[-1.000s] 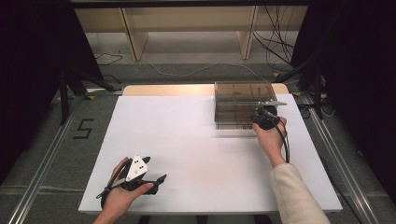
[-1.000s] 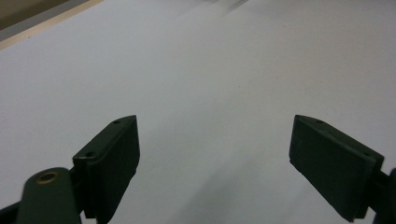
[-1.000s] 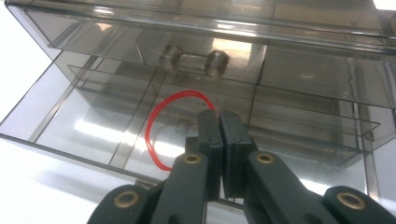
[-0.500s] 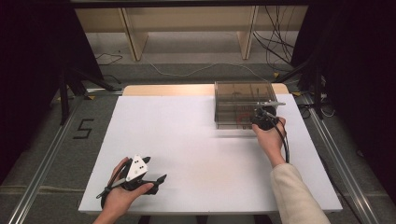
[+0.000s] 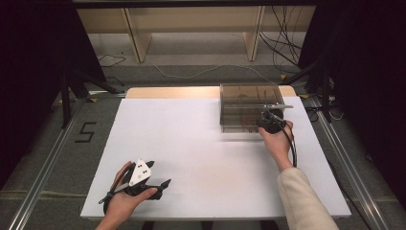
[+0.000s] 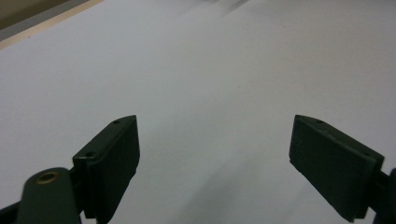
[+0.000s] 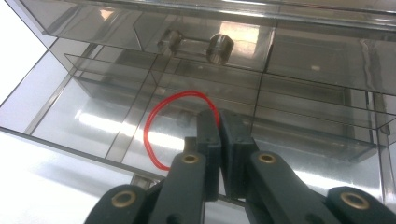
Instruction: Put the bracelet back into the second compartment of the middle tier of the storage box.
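Left tool (image 5: 160, 184): black two-jaw tool with a grey three-cornered plate, held low over the white counter (image 5: 201, 143), well to the left of the smoked clear plastic drawer box (image 5: 249, 108) and nearer the person's edge. Its jaws stand spread wide, with nothing between them; in the left gripper view its pads (image 6: 114, 161) frame bare counter.

White counter: flat matte sheet bearing the box at its far right part.

Smoked clear plastic drawer box: the landmark; a small tinted cabinet of stacked shallow drawers, each with a round metal knob (image 7: 219, 46). One lower drawer (image 7: 93, 126) is pulled out toward the person.

Thin red rubber loop (image 7: 154, 121): the thing being handled; it hangs over the open drawer at the front of the box, one side of the loop running in between the right tool's pads.

Right tool (image 7: 219, 123): black jaws pressed together, pinching the red loop at the box's front; in the high view it (image 5: 269, 122) sits against the box's near face.

Progress (judged): the drawer is open and the loop gripped. Whether the loop is on its way in or out cannot be told; releasing or lifting it clear, and shutting the drawer, appear left.
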